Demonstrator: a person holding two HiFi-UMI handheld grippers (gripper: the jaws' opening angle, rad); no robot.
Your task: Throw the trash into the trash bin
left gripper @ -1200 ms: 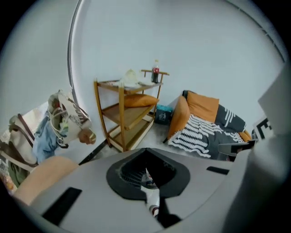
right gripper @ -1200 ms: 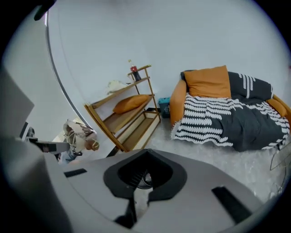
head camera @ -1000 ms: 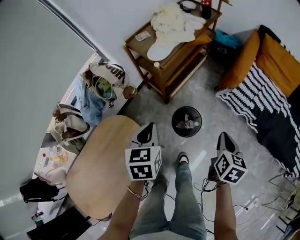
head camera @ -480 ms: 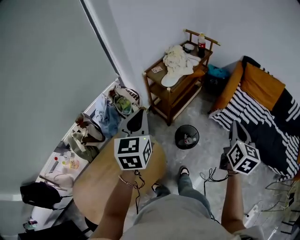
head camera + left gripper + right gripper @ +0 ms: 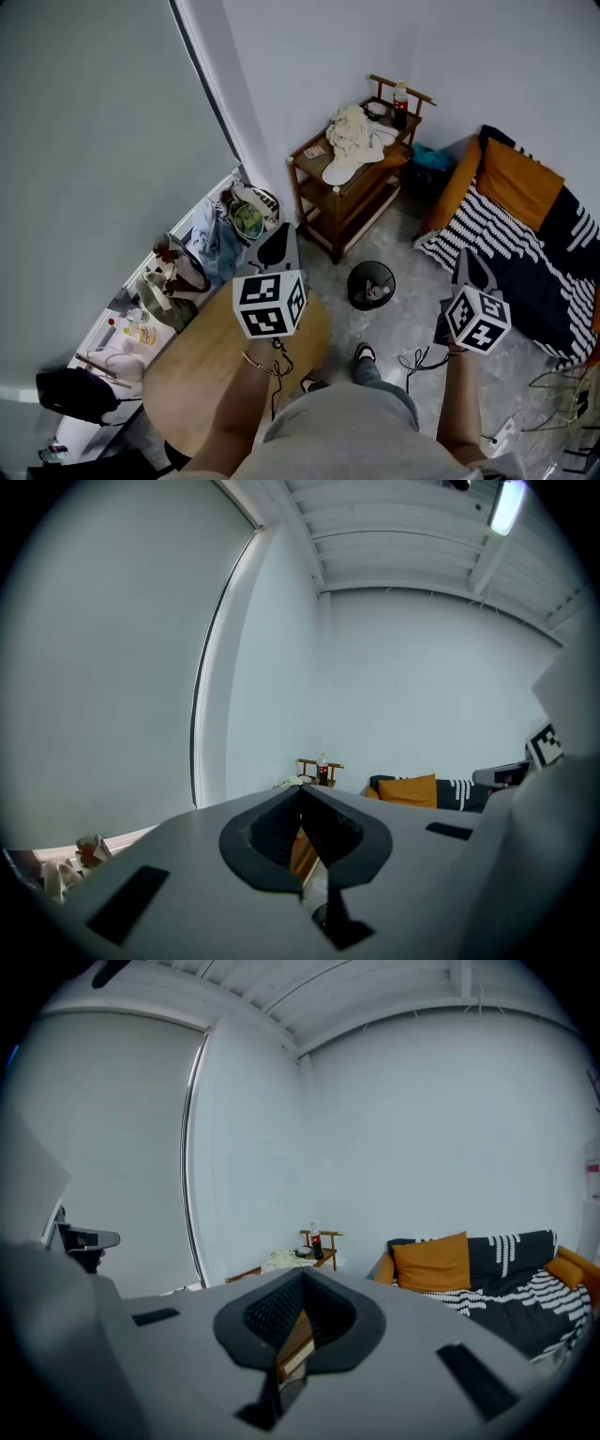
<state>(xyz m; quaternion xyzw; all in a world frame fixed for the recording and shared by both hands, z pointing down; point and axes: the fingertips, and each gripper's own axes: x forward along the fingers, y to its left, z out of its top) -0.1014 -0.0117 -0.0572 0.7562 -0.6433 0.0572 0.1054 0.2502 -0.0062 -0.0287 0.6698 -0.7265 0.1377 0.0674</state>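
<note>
Round black trash bin [image 5: 371, 284] contents, centre frame, too small to identify; dark bottle [image 5: 400, 101] label unreadable. Left gripper [image 5: 283, 232] and right gripper [image 5: 469, 261] fingers together, empty.

The right tool [image 5: 300, 1281], jaws together, faces a wooden table [image 5: 325, 1256] near an orange cushion [image 5: 431, 1262]

Trash bin [image 5: 371, 284] between table [image 5: 192, 380] and sofa [image 5: 514, 186], before shelf [image 5: 361, 200].

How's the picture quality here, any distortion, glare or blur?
Head view: sharp, evenly lit, wall lines bowed. Left gripper view: heavy fisheye, dark corners, ceiling light blown out, left tool soft up close. Right gripper view: same fisheye and dark corners, no glare.
</note>
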